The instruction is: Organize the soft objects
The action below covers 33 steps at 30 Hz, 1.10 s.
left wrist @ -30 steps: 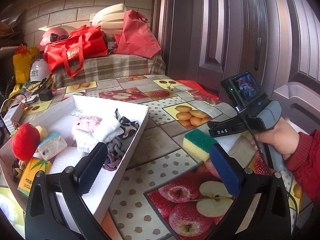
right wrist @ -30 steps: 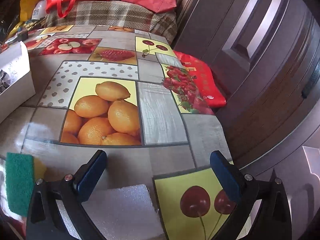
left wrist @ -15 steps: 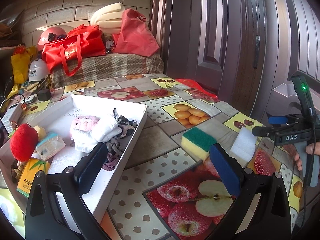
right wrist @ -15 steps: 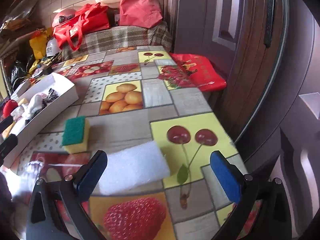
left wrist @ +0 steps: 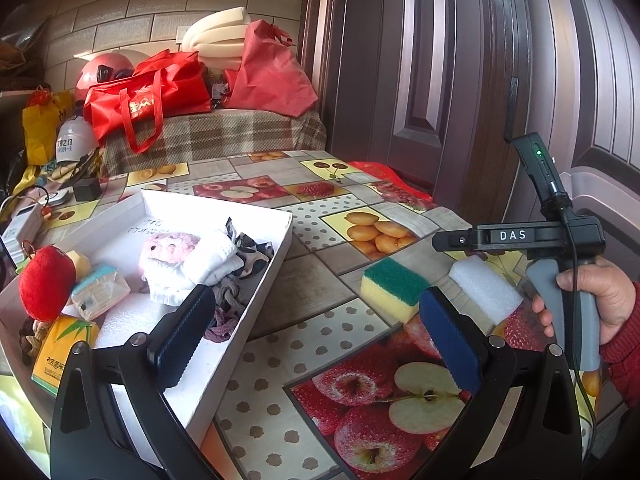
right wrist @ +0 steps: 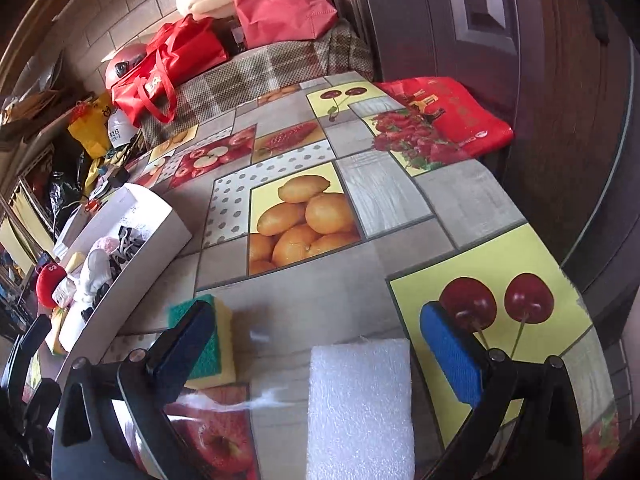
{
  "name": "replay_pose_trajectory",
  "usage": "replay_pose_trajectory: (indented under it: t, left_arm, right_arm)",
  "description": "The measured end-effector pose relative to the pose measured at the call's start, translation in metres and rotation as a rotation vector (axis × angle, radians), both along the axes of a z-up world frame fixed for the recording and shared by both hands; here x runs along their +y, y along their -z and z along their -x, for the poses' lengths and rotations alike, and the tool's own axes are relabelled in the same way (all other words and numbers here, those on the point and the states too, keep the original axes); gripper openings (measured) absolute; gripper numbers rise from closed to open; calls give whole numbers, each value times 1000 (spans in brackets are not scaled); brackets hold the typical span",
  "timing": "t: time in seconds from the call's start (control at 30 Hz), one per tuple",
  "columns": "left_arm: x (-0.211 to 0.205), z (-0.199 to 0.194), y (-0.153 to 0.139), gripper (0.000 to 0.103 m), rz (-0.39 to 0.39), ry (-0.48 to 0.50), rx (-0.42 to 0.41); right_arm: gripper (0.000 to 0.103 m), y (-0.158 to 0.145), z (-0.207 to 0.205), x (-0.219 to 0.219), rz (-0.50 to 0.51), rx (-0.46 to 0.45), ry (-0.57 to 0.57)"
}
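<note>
White foam tray (left wrist: 276,256): set at 9 o'clock on the fruit-print tablecloth (left wrist: 320,272), apparently as the collecting place. Soft goods are already gathered in it: a red plush toy (left wrist: 46,282), a pink knitted item (left wrist: 170,244), white cloth (left wrist: 200,268), tissue packs.

White foam block (right wrist: 360,404): left loose on the cloth, outside the tray. In the right wrist view it is seen flat, at 6 o'clock, between the spread pads, nearer the right pad; no contact is seen.

Green-and-yellow scouring sponge (left wrist: 394,288): also outside the tray, just beside the foam block, partly hidden behind the left pad in the right wrist view.

Right gripper (right wrist: 324,344): jaws wide apart, nothing held; judged to be lined up on the foam block for collection.

Left gripper (left wrist: 316,328): jaws wide apart, nothing held, hung over the tray's near edge, sponge at 1 o'clock.
</note>
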<state>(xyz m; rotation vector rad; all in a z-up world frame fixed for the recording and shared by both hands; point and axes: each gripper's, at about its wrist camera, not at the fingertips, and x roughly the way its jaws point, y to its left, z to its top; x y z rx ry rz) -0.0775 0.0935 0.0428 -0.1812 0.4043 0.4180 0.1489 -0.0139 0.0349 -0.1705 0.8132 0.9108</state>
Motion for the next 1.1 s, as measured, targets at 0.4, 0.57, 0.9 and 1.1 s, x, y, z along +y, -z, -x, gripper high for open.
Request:
replay_pose_trajectory:
  t: [0.4, 0.57, 0.9, 1.1]
  left_arm:
    - [-5, -7, 0, 103, -27, -19, 32]
    - [-1, -12, 3, 103, -20, -36, 64]
    - [14, -37, 14, 103, 181, -23, 59]
    - [-7, -79, 14, 102, 205, -49, 63]
  right_arm:
    - [103, 30, 21, -16, 235, -149, -39]
    - [92, 31, 23, -11, 242, -176, -84]
    - [51, 27, 0, -20, 223, -222, -90]
    - [51, 29, -7, -21, 183, -186, -85]
